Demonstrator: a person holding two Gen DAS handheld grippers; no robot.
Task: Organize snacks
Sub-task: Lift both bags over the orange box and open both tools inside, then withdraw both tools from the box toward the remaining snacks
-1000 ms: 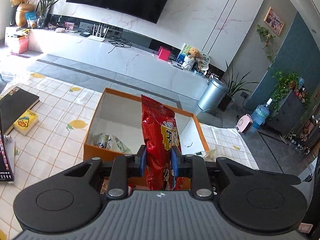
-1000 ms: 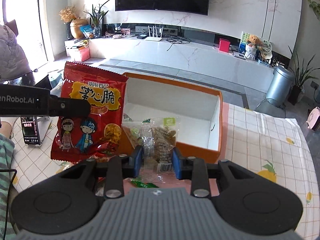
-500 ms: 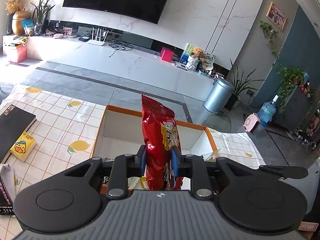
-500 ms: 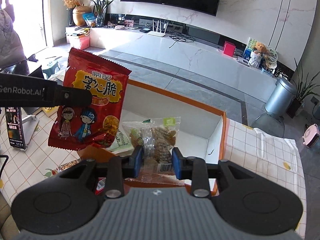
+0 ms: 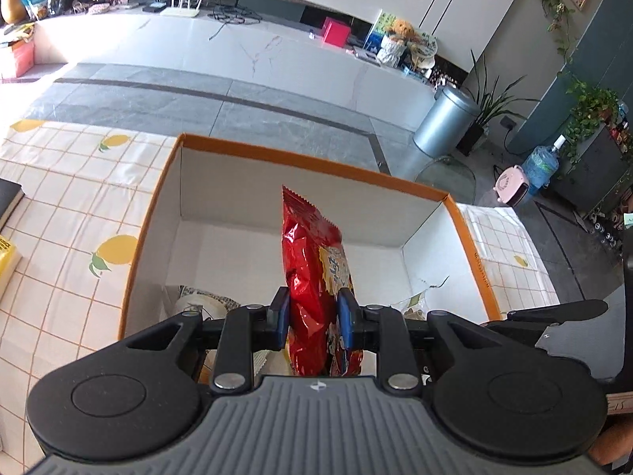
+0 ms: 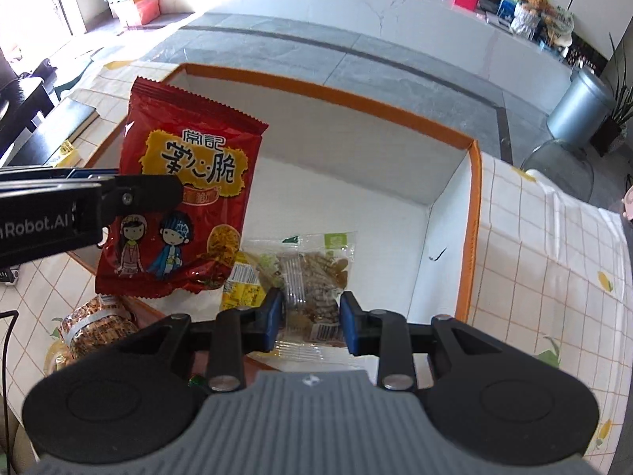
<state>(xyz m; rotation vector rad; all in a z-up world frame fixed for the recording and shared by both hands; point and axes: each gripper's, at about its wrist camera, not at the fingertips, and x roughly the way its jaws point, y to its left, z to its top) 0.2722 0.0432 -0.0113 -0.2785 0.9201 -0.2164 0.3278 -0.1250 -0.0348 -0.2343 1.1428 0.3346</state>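
My left gripper [image 5: 312,318] is shut on a red snack bag [image 5: 314,277], held edge-on over the near part of the orange-rimmed white box [image 5: 308,160]. The right wrist view shows the same red snack bag [image 6: 178,198] face-on over the box's left wall, with the left gripper's arm beside it. My right gripper [image 6: 310,322] is shut on a clear packet of brown nuts [image 6: 312,273], held above the box's [image 6: 328,95] near edge. A yellow packet [image 6: 241,287] lies in the box under the bags.
A round wrapped snack [image 6: 97,328] lies on the lemon-print tablecloth [image 6: 554,261] outside the box's near-left corner. Another packet [image 5: 201,303] sits in the box's near-left corner. A dark book [image 5: 8,198] lies at the far left of the table.
Both grippers have tilted down and moved forward over the box, each still holding its packet. The box now fills most of both views.
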